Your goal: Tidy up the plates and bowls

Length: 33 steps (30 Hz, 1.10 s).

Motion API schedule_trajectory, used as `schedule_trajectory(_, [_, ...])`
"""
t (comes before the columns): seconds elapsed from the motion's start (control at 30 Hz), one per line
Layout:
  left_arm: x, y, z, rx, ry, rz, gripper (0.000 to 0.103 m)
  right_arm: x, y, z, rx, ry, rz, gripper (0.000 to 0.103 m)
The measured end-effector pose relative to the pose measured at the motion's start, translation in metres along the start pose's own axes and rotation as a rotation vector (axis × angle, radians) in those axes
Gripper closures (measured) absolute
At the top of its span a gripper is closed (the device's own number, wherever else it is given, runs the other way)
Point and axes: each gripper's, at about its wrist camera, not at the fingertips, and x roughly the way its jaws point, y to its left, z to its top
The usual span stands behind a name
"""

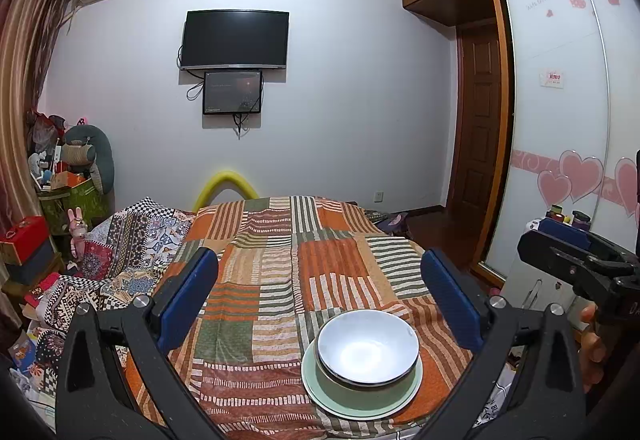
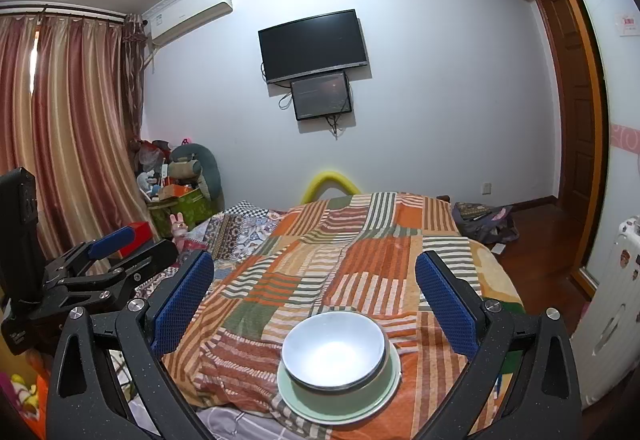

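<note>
A white bowl (image 1: 367, 348) sits nested in a green bowl on a pale green plate (image 1: 362, 402), stacked near the front edge of the striped patchwork bedspread (image 1: 280, 260). The same stack shows in the right wrist view, bowl (image 2: 334, 350) on plate (image 2: 340, 406). My left gripper (image 1: 320, 296) is open and empty, held above and behind the stack. My right gripper (image 2: 314, 294) is open and empty, also above the stack. Each gripper shows in the other's view, the right one (image 1: 576, 260) at the right edge and the left one (image 2: 108, 260) at the left.
The bed fills the middle. A cluttered pile of boxes and toys (image 1: 68, 176) stands at the left by the curtain. A wardrobe with heart stickers (image 1: 560, 120) and a door (image 1: 476, 112) are at the right. A TV (image 1: 235, 39) hangs on the far wall.
</note>
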Motion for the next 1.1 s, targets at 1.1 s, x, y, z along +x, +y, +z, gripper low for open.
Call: schedule_trajectory(1.1, [0.0016, -0.0021, 0.0019, 0.008, 0.004, -0.048, 0.000, 0.0048, -0.0009, -0.0013, 0.007, 0.014, 0.016, 0.002])
